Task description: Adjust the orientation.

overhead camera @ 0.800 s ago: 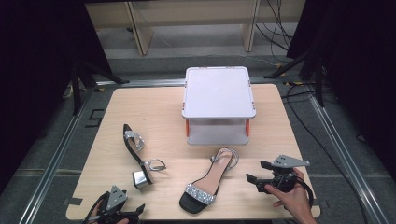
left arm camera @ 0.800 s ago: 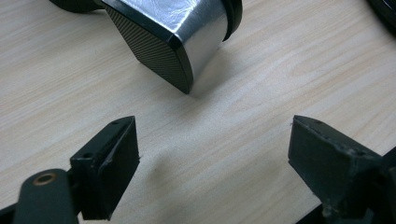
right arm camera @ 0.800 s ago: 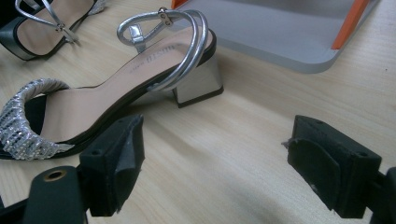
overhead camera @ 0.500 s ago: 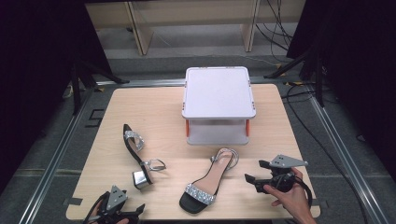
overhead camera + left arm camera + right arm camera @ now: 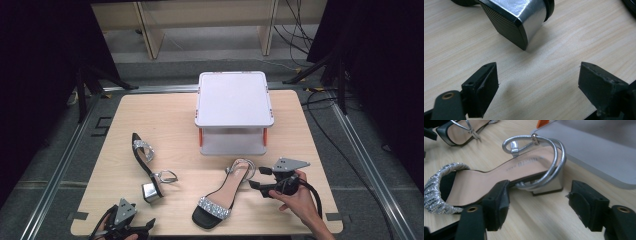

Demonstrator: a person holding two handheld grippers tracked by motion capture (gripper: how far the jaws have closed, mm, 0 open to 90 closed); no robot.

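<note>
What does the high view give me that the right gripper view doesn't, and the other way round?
High view alone: the whole table, the left gripper at its near left edge, and the second sandal lying whole on its side.
Right gripper view alone: the upright sandal's silver ankle strap up close, with its block heel just ahead of the open jaws, apart from both.
Both: the right gripper, the upright sandal with its glitter toe band, the white box behind it.

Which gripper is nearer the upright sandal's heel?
Right. The right gripper sits open just beside the upright sandal's heel; the left gripper is at the table's near-left corner, by the other sandal.
</note>
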